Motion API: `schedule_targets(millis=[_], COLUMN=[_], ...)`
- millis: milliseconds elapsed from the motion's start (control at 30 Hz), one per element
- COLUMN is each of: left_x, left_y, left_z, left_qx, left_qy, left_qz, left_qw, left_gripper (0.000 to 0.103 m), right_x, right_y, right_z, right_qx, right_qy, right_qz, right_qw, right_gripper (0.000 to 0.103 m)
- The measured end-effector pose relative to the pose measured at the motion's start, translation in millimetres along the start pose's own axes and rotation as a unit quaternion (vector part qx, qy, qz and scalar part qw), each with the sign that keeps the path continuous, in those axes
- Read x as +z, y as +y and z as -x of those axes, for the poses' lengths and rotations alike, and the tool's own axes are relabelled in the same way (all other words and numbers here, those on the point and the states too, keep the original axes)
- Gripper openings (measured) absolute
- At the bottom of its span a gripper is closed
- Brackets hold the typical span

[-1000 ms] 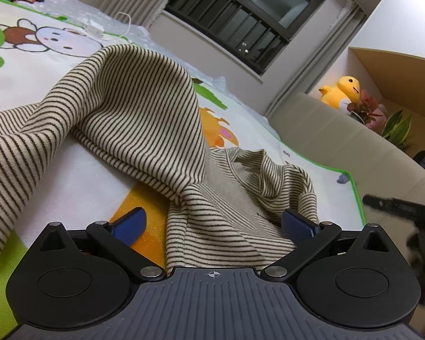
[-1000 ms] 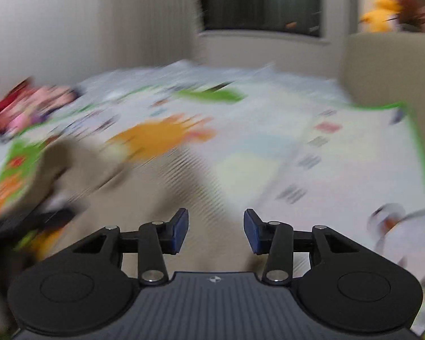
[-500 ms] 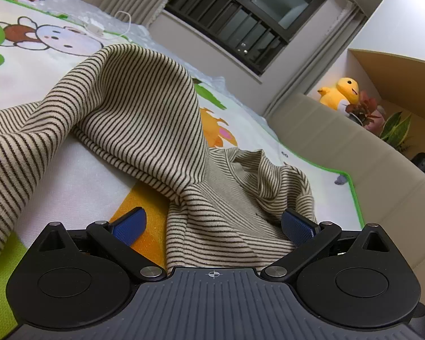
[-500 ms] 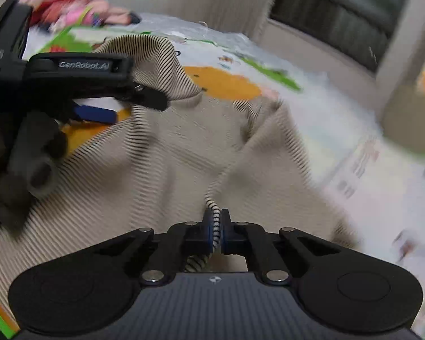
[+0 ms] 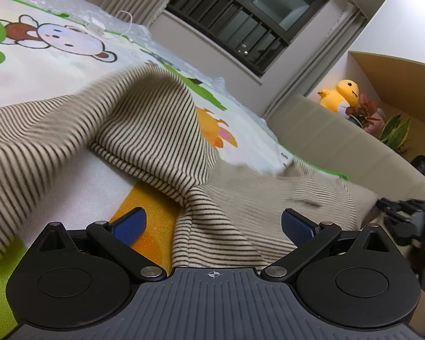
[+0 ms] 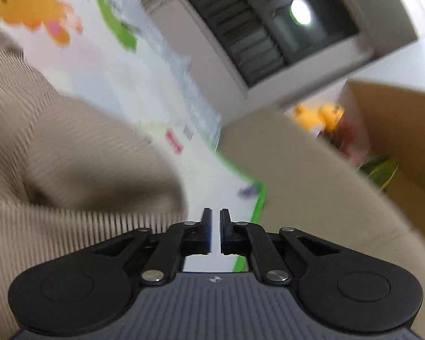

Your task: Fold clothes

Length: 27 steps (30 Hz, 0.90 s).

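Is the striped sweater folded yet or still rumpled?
Still rumpled. The striped sweater lies bunched on the play mat, one part humped up in a loose arch, with no neat fold visible.

Right wrist view smeared throughout by motion blur. Striped garment [image 6: 70,155] cut off at left edge, stripes barely resolved. Narrow slit left between right gripper [image 6: 215,231] pads; cloth inside not discernible. In left wrist view, garment's right part blurred, near edge hidden behind left gripper [image 5: 212,223] body.
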State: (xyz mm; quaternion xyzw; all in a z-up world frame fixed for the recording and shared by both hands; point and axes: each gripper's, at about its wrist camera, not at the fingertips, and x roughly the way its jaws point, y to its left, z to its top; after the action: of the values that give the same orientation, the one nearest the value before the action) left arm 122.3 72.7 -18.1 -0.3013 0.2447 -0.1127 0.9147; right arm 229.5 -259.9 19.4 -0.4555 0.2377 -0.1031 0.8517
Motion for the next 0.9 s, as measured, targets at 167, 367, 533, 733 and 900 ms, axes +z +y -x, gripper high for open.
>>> schedule_targets(millis=[167,367,533,733,900], left_x=[0.7,22.9,63.2,79.4,75.8], left_y=[0.2,-28.8,-61.4,-59.8,-29.5], left_z=[-0.4,-4.8,-22.1,-77.6,-77.8], left_qx=[0.002,0.015,-0.003,0.071,0.131], left_qy=[0.001,0.032,0.017,0.056,0.024], left_qz=[0.0,-0.053,-0.12,-0.173,-0.187], left_qw=[1.0,0.998,0.9926,0.9808,0.9733], left_gripper=[0.103,0.103,0.103,0.094,0.085], right_x=[-9.4,-10.1,-24.9,-49.7,-67.2], right_y=[-18.9,-29.0,16.9,10.6,22.3], right_z=[13.9,60.3,72.6,70.4,79.2], right_qx=[0.072,0.236,0.314,0.267,0.271], right_qy=[0.002,-0.058,-0.069,-0.051,-0.049], right_qz=[-0.126,-0.297,-0.305,-0.316,-0.259], right_qw=[0.989,0.923,0.896,0.909,0.926], right_gripper=[0.006,0.032,0.033,0.055,0.071])
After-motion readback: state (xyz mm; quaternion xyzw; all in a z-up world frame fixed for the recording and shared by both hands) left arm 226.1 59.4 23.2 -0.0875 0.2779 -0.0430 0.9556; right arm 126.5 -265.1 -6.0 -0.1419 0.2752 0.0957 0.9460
